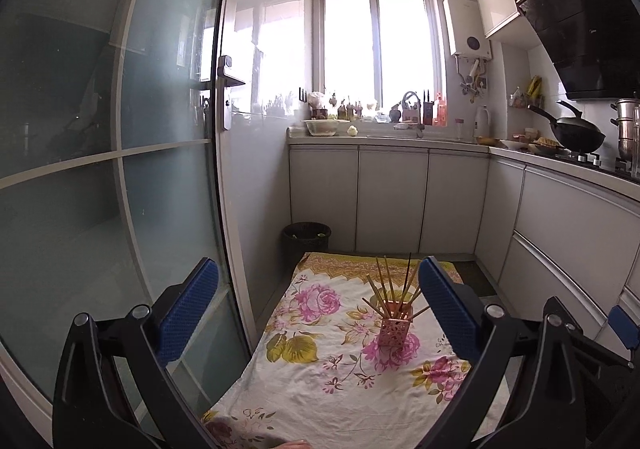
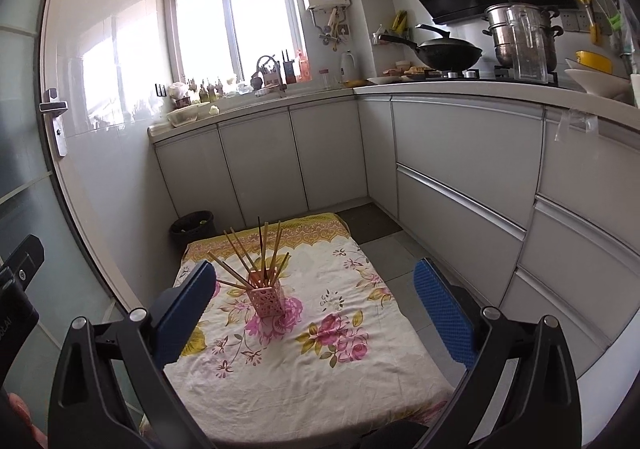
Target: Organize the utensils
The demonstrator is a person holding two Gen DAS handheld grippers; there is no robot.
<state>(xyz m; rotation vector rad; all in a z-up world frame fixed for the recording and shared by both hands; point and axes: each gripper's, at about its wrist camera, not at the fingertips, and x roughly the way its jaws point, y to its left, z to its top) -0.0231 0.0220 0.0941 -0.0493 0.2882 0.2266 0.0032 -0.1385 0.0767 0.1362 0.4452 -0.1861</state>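
Observation:
A pink perforated holder [image 1: 395,330] stands upright on a floral cloth [image 1: 320,369] on a low table, with several wooden chopsticks [image 1: 390,285] fanned out inside it. It also shows in the right wrist view [image 2: 267,297], with the chopsticks [image 2: 256,249] above it on the cloth [image 2: 320,361]. My left gripper [image 1: 320,305] is open and empty, held above and short of the holder. My right gripper [image 2: 312,297] is open and empty, also back from the holder.
A glass door [image 1: 120,169] with a handle [image 1: 226,89] stands close on the left. A black bin [image 1: 307,235] sits beyond the table. Grey cabinets [image 2: 460,177] and a counter with a wok [image 2: 448,49] and pots [image 2: 520,37] run along the right.

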